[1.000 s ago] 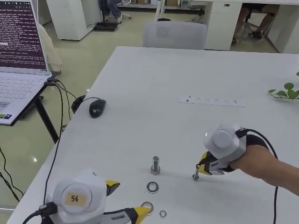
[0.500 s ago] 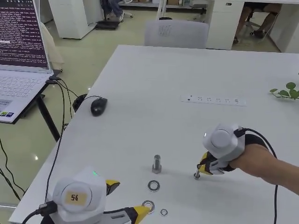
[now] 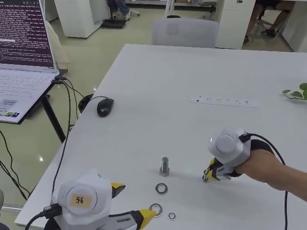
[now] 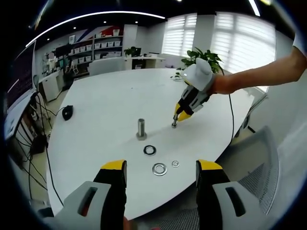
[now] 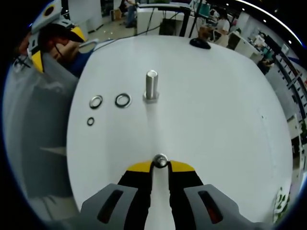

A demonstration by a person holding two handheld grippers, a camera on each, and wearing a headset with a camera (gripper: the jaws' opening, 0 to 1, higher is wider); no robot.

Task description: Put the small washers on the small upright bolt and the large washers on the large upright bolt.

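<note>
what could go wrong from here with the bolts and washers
1. The right tool pinches the small silver bolt standing on the white table; letting go carelessly could tip it over.
2. The open left tool faces a large silver washer lying flat beside the tiny silver washer; closing on it may knock the tiny one away.

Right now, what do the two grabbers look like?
Both are rounded pale grey shells with yellow-tipped fingers. The left gripper has a yellow sticker reading 56 and a black cable; the right gripper has a black cable too.
</note>
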